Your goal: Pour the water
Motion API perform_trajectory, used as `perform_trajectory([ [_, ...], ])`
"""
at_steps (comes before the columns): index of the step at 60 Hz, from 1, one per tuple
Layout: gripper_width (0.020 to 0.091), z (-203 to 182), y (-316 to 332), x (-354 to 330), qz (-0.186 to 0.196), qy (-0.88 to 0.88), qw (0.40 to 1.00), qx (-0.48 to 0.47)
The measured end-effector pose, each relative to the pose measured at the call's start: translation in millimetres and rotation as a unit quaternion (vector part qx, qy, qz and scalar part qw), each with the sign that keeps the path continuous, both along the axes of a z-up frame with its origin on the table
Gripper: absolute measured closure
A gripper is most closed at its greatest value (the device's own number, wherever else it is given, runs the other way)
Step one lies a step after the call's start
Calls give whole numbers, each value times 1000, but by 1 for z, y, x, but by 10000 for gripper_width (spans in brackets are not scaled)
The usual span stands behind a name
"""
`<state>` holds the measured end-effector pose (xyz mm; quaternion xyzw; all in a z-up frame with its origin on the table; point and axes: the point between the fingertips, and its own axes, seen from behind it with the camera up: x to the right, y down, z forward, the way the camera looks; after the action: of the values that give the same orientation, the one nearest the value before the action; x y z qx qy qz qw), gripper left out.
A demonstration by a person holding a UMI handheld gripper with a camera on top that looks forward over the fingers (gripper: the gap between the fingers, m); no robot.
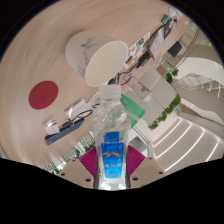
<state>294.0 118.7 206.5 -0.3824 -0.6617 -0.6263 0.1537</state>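
Now the gripper [111, 163] has its two fingers squeezed tight on a water bottle [110, 135], held up between them above the room. The pouring looks ready to start. Next, I think, it needs a cup to tip into.

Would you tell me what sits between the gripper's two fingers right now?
A clear water bottle with a blue label stands between the pink pads of the gripper, seen in the gripper view.
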Motion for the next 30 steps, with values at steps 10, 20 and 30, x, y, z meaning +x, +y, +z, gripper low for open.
perform_trajectory([
  [10,752,13,3,-13,-14,114,993,22],
  [20,747,101,1,-26,-27,544,821,170],
  [30,722,120,-18,-14,-19,804,565,185],
])
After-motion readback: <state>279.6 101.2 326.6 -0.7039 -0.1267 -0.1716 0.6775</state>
